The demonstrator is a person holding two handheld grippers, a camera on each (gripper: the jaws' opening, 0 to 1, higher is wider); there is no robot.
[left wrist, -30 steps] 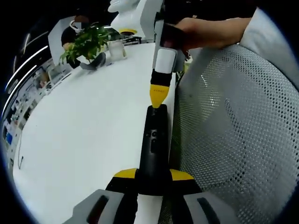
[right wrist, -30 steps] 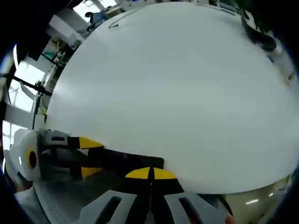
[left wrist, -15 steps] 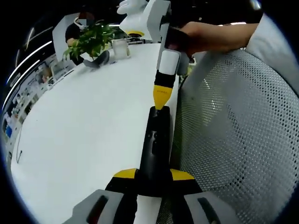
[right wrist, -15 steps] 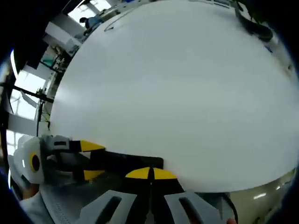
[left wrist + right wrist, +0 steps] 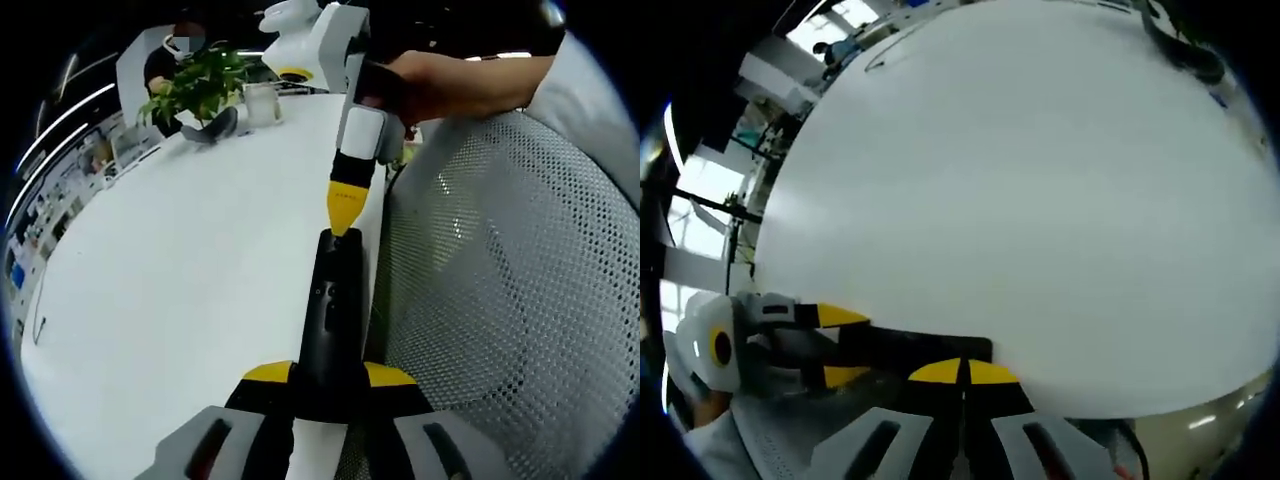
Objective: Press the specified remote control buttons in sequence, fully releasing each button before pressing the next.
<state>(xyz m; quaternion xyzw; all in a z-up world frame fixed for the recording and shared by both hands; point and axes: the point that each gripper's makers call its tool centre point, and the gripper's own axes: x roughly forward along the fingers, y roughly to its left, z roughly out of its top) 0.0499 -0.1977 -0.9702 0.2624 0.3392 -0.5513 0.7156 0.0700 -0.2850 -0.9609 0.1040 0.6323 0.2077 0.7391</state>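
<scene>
Left gripper [image 5: 330, 375] clamps remote [image 5: 333, 300]. Right gripper [image 5: 343, 215], jaws together, tip at remote's 12 o'clock end. I judge press underway; next I lift clear.

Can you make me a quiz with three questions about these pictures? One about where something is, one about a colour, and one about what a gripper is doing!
1. Where does the remote control lie?
A. At the edge of the white table, beside the mesh chair
B. Under the potted plant
C. On the floor

2. What colour are the tips of the right gripper?
A. Red
B. Yellow
C. Green

3. What is the left gripper doing?
A. Hanging open above the plant
B. Holding a cup
C. Shut on the remote control's near end

Answers:
1. A, the black remote runs along the table's edge next to the chair's mesh.
2. B, its shut tips are yellow and point at the remote's far end.
3. C, its yellow jaws sit on both sides of the remote's near end.
</scene>
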